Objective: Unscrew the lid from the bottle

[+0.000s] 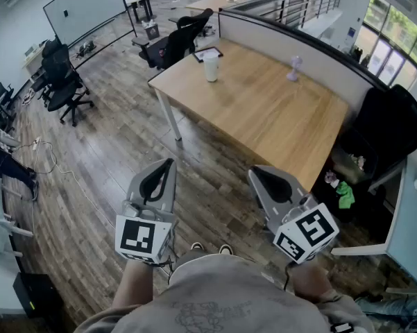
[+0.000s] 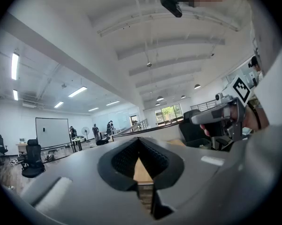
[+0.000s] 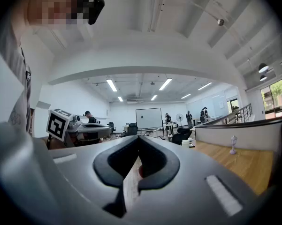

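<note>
Bottle: the white bottle (image 1: 210, 66) stands upright at the far end of the table (image 1: 277, 116), well apart from both claws.
Progress: judged not begun; reaching, gripping and unscrewing the lid all remain.
Left claw (image 1: 168, 164): jaws together, empty.
Right claw (image 1: 254, 173): jaws together, empty.
Head view: shows where the bottle stands on the table.
Right gripper view: shows the bottle small and side-on.
Left gripper view: no bottle can be made out.

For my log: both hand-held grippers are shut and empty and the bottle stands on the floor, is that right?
No: the head view shows the bottle on the table, not the floor. The left hand-held gripper and right hand-held gripper are shut and empty.
</note>
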Demonstrator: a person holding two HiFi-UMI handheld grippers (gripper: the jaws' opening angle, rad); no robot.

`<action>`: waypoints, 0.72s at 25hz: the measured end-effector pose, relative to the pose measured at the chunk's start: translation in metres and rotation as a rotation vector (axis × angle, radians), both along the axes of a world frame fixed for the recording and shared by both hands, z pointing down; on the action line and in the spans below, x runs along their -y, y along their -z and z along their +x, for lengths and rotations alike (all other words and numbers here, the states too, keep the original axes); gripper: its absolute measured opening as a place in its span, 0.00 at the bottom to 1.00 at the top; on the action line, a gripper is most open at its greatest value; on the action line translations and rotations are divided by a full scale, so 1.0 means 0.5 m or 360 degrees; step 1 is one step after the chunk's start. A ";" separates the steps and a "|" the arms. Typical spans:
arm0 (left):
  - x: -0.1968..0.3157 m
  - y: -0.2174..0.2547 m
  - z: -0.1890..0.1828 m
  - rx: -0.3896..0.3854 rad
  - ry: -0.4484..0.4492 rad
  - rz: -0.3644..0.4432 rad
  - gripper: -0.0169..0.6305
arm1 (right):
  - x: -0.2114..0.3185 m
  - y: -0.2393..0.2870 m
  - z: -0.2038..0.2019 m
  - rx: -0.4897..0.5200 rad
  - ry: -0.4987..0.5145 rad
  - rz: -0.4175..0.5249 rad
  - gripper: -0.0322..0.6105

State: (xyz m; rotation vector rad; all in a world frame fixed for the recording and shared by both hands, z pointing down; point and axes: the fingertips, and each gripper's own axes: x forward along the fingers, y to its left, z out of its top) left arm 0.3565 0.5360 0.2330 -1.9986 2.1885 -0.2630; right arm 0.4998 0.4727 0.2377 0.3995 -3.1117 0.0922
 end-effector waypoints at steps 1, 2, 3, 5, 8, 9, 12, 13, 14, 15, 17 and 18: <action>-0.003 0.001 -0.001 0.0003 0.0006 0.0000 0.03 | -0.002 0.001 0.000 0.0024 0.0007 -0.0029 0.07; -0.005 0.002 -0.002 0.0004 0.0011 0.0000 0.03 | -0.004 0.001 0.000 0.0043 0.0013 -0.0054 0.07; -0.008 0.002 -0.002 0.0004 0.0015 -0.0002 0.03 | -0.006 0.001 0.000 0.0054 0.0016 -0.0071 0.07; -0.013 -0.002 -0.002 -0.0005 0.0017 -0.0007 0.03 | -0.008 0.001 0.001 0.0048 0.0013 -0.0075 0.07; -0.017 -0.003 -0.003 -0.0015 0.0022 -0.0013 0.03 | -0.011 0.002 0.000 0.0019 0.0011 -0.0062 0.07; -0.018 -0.003 -0.004 -0.0019 0.0026 -0.0014 0.03 | -0.013 0.002 -0.001 0.0012 0.0014 -0.0059 0.07; -0.015 -0.006 -0.004 -0.0021 0.0020 -0.0008 0.03 | -0.008 -0.005 -0.003 0.0000 0.0014 -0.0053 0.07; -0.013 -0.008 -0.006 -0.0021 0.0020 -0.0008 0.03 | -0.005 -0.008 -0.005 -0.0002 0.0009 -0.0052 0.07; -0.011 -0.010 -0.008 -0.0023 0.0021 -0.0008 0.03 | -0.001 -0.011 -0.006 -0.0004 0.0006 -0.0053 0.07; -0.009 -0.011 -0.011 -0.0027 0.0024 -0.0007 0.03 | 0.001 -0.013 -0.009 -0.0006 0.0005 -0.0054 0.07; -0.010 -0.010 -0.015 -0.0041 0.0033 0.0000 0.03 | -0.001 -0.016 -0.012 -0.0008 0.0013 -0.0054 0.07; -0.011 -0.009 -0.015 -0.0046 0.0034 0.0005 0.03 | -0.003 -0.017 -0.013 -0.0008 0.0018 -0.0052 0.07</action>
